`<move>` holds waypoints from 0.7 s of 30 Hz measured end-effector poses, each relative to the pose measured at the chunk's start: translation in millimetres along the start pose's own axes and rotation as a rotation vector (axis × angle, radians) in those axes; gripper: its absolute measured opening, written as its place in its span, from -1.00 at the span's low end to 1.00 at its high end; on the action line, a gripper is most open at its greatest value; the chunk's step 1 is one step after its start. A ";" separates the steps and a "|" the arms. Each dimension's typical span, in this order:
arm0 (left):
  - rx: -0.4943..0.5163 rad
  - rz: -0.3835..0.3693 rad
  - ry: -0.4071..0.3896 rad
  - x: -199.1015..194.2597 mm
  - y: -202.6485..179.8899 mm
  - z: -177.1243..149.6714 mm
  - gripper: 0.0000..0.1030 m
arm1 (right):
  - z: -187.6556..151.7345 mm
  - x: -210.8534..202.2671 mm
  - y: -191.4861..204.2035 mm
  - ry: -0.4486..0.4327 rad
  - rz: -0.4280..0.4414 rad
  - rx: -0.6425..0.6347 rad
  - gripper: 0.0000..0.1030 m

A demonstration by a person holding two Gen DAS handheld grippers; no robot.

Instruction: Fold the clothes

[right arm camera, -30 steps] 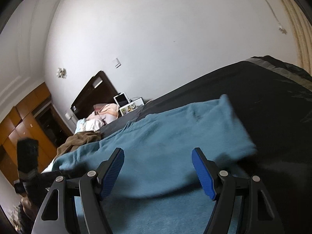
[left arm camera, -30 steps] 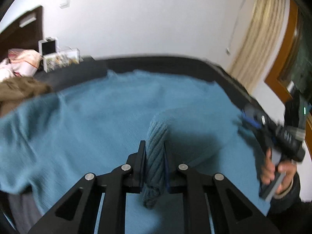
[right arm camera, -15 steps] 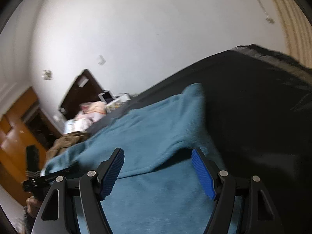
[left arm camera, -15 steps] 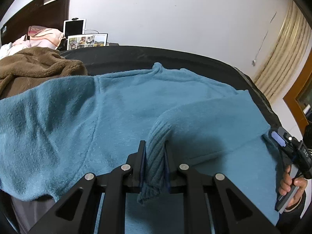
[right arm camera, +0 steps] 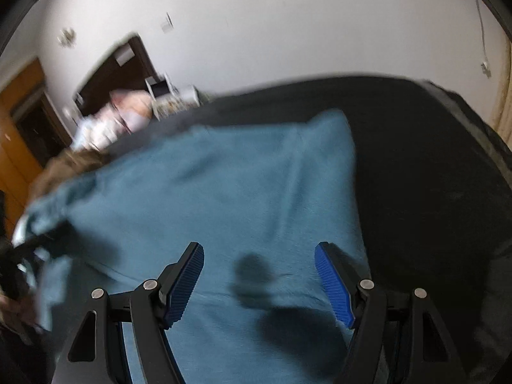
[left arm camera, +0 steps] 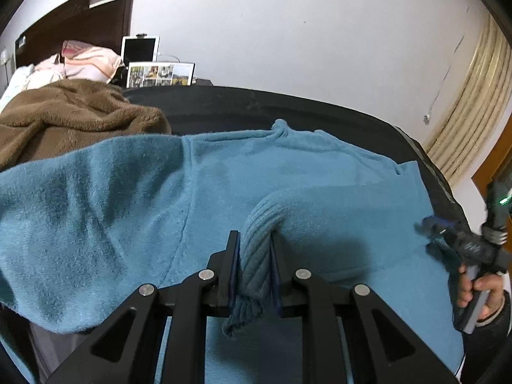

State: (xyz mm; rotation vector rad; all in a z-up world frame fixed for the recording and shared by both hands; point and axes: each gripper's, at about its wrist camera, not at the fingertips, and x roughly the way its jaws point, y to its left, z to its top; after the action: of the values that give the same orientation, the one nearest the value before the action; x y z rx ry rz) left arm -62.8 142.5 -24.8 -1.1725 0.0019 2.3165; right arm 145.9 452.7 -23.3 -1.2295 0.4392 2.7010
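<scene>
My left gripper clamps the ribbed cuff of one blue sweater; my right gripper, seemingly empty, gapes above it.

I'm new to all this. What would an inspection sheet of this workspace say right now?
Surface: black bed cover, mostly under the garment.
Job's things: blue fleece sweater spread flat, its sleeve folded across the body.
Clutter: brown blanket, pink pillows, photo frame.
Grippers: left gripper shut on the ribbed cuff; right gripper open above the sweater, holding nothing.
Cables: thin wall cable.
Surroundings: white wall, dark headboard, beige curtain.
</scene>
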 end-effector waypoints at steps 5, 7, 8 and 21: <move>-0.041 0.048 0.068 15.5 11.5 0.0 0.33 | -7.8 2.5 5.3 -0.011 -0.072 -0.084 0.43; -0.068 0.063 0.071 16.0 18.2 0.8 0.53 | -8.8 3.2 6.9 -0.008 -0.097 -0.098 0.43; -0.084 0.067 0.066 14.5 21.9 1.6 0.53 | -8.7 2.9 7.5 -0.008 -0.103 -0.101 0.43; -0.058 0.102 -0.054 -6.9 17.0 5.1 0.53 | 14.6 -6.9 36.6 -0.063 -0.225 -0.224 0.43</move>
State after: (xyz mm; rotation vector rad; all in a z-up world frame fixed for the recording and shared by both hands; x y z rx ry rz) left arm -71.3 126.0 -20.5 -1.1624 -0.0266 2.4520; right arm 131.0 422.7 -1.5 -1.1616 -0.0116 2.6378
